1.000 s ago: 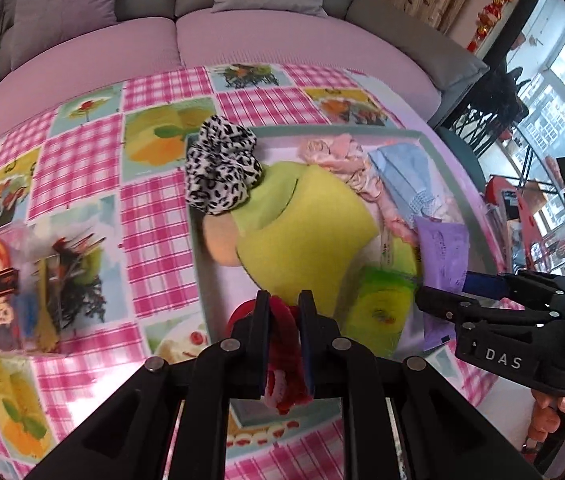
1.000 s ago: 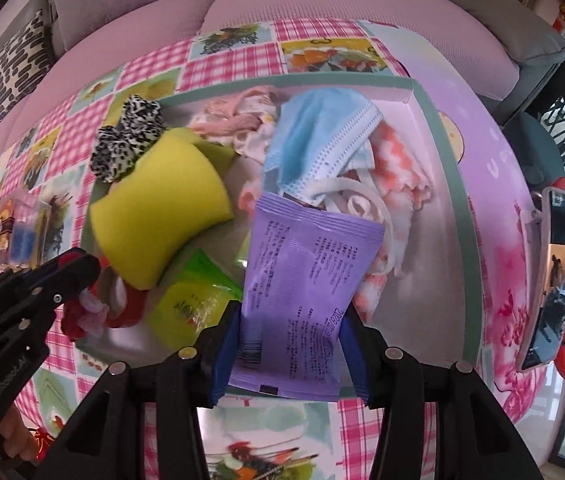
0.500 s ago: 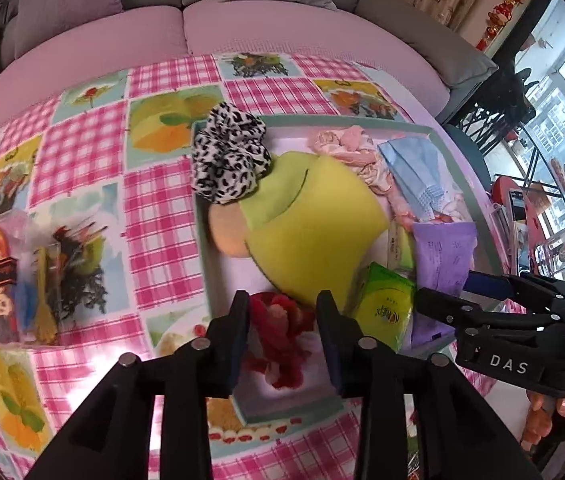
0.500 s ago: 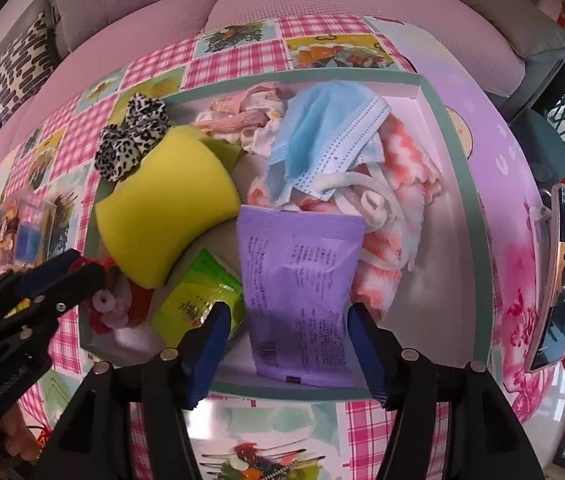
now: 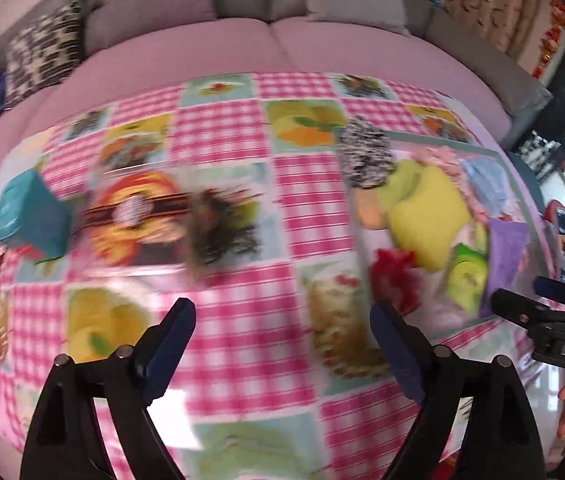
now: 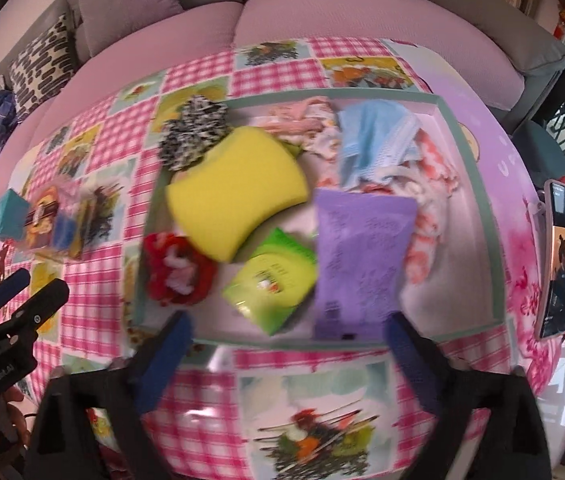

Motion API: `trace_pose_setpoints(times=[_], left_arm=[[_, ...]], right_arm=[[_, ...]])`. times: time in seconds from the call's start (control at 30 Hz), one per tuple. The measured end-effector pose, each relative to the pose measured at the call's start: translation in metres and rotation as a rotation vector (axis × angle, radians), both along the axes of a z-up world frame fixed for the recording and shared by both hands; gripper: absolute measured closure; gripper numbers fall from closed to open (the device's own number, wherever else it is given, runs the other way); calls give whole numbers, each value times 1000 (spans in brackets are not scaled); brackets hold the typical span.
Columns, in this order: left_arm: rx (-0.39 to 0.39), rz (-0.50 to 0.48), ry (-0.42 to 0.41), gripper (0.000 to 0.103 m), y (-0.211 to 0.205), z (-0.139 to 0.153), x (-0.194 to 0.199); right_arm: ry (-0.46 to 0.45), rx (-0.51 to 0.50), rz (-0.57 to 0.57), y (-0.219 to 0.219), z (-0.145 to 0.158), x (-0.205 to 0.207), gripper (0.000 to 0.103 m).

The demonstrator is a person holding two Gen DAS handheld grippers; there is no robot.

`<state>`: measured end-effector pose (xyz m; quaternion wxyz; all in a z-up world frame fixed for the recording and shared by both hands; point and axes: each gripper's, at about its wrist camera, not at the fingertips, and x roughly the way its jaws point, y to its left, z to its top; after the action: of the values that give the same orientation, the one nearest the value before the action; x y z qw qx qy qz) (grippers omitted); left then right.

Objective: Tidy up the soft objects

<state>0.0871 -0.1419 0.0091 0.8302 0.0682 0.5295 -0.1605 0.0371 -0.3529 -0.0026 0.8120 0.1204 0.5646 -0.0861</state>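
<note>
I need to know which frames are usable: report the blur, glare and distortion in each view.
Left wrist: heavy motion blur across the tablecloth and tray, fisheye bending, glare patch near the bottom. Right wrist: milder smear, purple packet text unreadable, yellow sponge still distinct.

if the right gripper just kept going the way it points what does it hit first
Probably the purple packet at the near edge of the tray, or the tray's near rim just below it. The right gripper is opening with nothing between its jaws; blur leaves depth unclear.
</note>
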Motion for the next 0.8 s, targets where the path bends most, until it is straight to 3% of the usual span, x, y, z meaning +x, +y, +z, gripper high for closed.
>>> trace_pose_setpoints(times=[0.43, 0.8], left_arm=[[23, 126, -20, 13, 78, -9, -35], [18, 187, -28, 13, 107, -12, -47]], right_arm=[[-37, 25, 28, 65, -1, -18, 0], [-39, 8, 64, 92, 0, -22, 0]])
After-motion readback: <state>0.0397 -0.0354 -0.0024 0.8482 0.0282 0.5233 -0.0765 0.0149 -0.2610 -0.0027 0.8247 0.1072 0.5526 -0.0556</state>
